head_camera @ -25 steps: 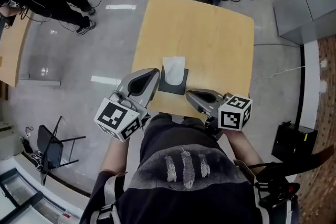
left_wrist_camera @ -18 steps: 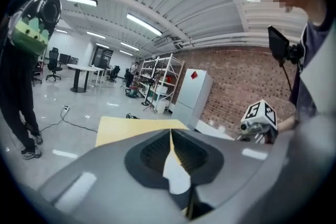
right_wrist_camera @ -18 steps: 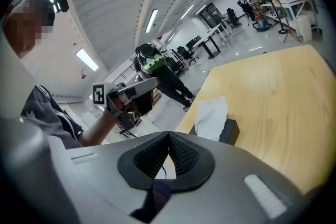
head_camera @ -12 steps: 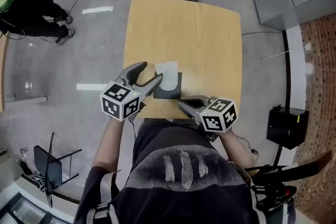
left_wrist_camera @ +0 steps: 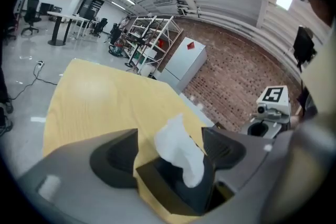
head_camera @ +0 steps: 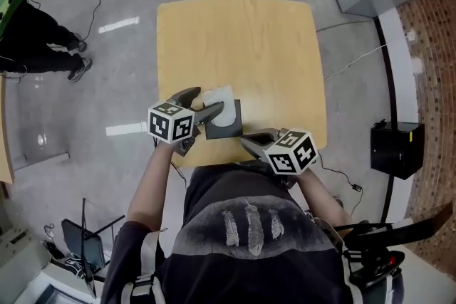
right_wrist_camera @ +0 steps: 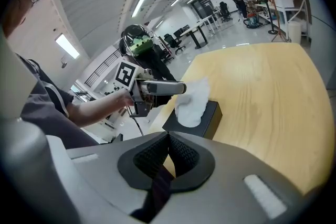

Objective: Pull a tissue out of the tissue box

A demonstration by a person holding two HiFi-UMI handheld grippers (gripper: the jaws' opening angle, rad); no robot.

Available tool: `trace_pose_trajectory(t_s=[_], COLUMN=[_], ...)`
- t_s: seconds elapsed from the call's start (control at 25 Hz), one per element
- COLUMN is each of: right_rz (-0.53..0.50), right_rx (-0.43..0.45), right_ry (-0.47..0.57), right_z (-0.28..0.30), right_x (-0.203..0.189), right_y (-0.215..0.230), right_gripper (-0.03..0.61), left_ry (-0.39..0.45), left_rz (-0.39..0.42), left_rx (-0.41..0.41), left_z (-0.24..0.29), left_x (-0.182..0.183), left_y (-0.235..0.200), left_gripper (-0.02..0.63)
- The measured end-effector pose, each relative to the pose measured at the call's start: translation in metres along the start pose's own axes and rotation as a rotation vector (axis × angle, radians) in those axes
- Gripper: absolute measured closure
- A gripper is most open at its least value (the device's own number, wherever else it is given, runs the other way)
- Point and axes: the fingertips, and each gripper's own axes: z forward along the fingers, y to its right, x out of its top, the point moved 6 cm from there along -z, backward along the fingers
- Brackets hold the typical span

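Close over the tissue box (head_camera: 235, 126), which is set on the desk (head_camera: 242, 39), the left gripper (left_wrist_camera: 170, 148) is held. Its jaws have just been opening and are spread wide. A white tissue (left_wrist_camera: 178, 152), standing up out of the top slot of the tissue box, is seen between them, with neither pad pressed on it. The right gripper (right_wrist_camera: 168, 159) is held on the person's side of the tissue box, a little apart from it, with its jaws pressed together on nothing.

The step in hand is judged to be the approach for the pinch. It is best done if the left gripper is lowered until its pads are level with the upper part of the tissue, well above the slot, so that only paper is caught and not the rim of the tissue box. The jaws should be closed fully, since thin paper is easily lost from a loose hold. The pull should be made straight up from the tissue box and steadily, so that the sheet is not torn. As the tissue box looks light, it may be lifted along; it could be steadied by the right gripper.
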Motion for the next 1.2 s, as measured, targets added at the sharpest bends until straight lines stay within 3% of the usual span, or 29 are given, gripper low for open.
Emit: trace_pose_trajectory(t_s=[0.16, 0.6, 0.84, 1.0, 1.2], right_rz=[-0.005, -0.018, -0.101, -0.119, -0.108], right_rx=[-0.008, 0.004, -0.012, -0.015, -0.016], right_ry=[-0.017, -0.027, -0.079, -0.085, -0.076], right_z=[0.006, 0.007, 0.018, 0.019, 0.013], right_x=[-0.002, -0.007, -0.012, -0.01, -0.012], right_y=[0.005, 0.014, 0.02, 0.02, 0.023], right_gripper=[0.586, 0.586, 0.586, 0.586, 0.586], left_ry=[0.005, 0.023, 0.05, 0.061, 0.072], left_rz=[-0.034, -0.036, -0.025, -0.023, -0.027], left_rx=[-0.037, -0.059, -0.055, -0.051, -0.049], left_z=[0.01, 0.012, 0.008, 0.004, 0.0], left_x=[-0.003, -0.004, -0.001, -0.001, 0.003], left_y=[-0.004, 0.001, 0.008, 0.011, 0.015], left_gripper=[0.257, 0.42, 0.566, 0.603, 0.604])
